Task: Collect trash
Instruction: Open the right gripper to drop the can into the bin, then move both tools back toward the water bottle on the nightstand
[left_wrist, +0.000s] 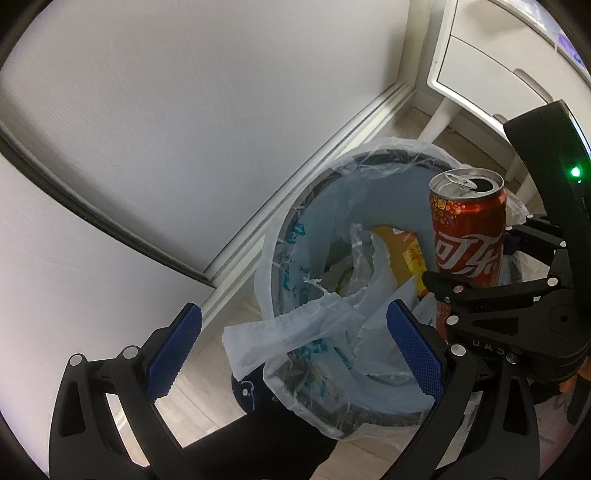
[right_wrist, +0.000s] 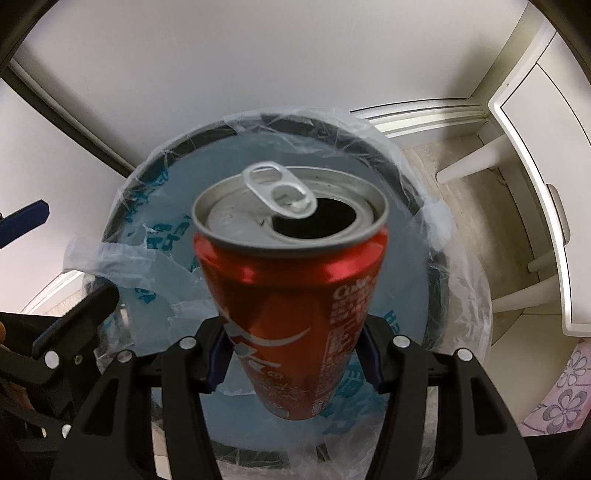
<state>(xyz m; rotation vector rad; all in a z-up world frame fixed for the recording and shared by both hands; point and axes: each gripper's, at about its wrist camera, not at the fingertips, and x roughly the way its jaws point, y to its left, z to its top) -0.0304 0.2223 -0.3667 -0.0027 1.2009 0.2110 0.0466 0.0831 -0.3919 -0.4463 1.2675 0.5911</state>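
Observation:
My right gripper (right_wrist: 293, 360) is shut on an opened red cola can (right_wrist: 291, 295), held upright above the mouth of a round dark trash bin (right_wrist: 434, 236) lined with a pale blue plastic bag (right_wrist: 110, 258). In the left wrist view the same can (left_wrist: 467, 229) and right gripper (left_wrist: 491, 291) hang over the bin's right side. My left gripper (left_wrist: 295, 350) is open and empty, its blue pads on either side of a loose flap of the bag (left_wrist: 280, 339) at the bin's near rim (left_wrist: 351, 424). Yellow wrappers (left_wrist: 406, 251) lie inside the bin.
A white wall with baseboard (left_wrist: 295, 184) runs close behind the bin. A white cabinet on legs (left_wrist: 491, 74) stands at the right, also in the right wrist view (right_wrist: 535, 166). A floral cloth (right_wrist: 565, 398) lies at the lower right. The floor is light wood.

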